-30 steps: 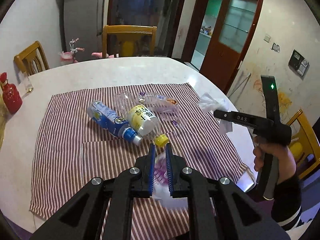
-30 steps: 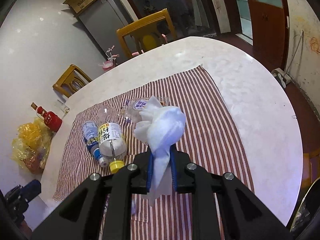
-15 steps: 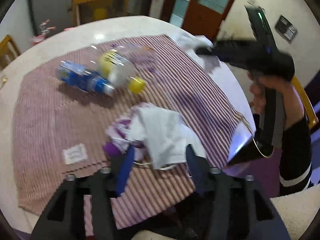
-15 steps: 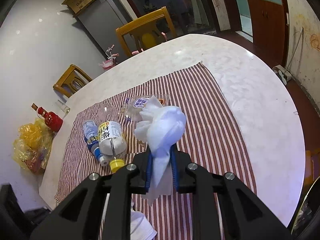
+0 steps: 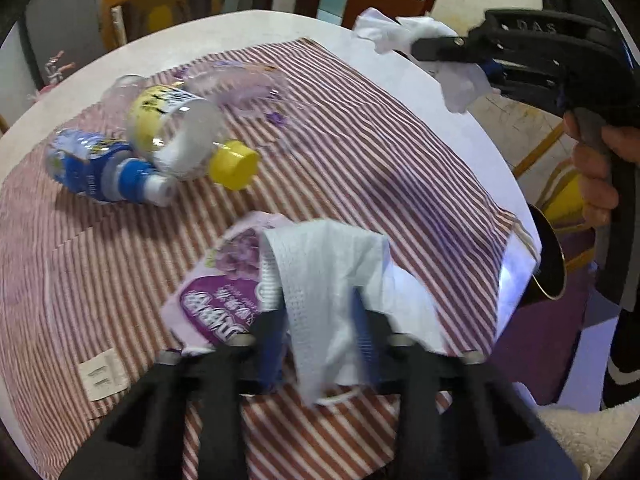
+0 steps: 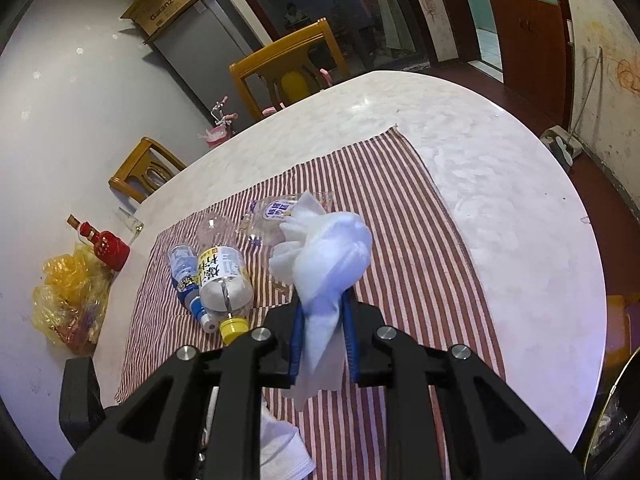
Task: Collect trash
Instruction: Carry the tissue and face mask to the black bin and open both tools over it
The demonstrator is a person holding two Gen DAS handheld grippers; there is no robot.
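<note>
Right wrist: striped cloth (image 6: 404, 216), marble table (image 6: 520, 208).

Wooden chairs (image 6: 286, 68), white walls (image 6: 72, 92).

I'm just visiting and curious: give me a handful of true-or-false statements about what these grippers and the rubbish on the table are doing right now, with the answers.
1. The right gripper pinches a white tissue. True.
2. The yellow-capped bottle stands upright. False: it lies on its side on the striped cloth.
3. The left gripper is closed on a bottle. False: its jaws are apart around a white face mask.
4. A purple packet lies beside the mask. True.
5. A red bottle stands near the table's edge. True.
</note>
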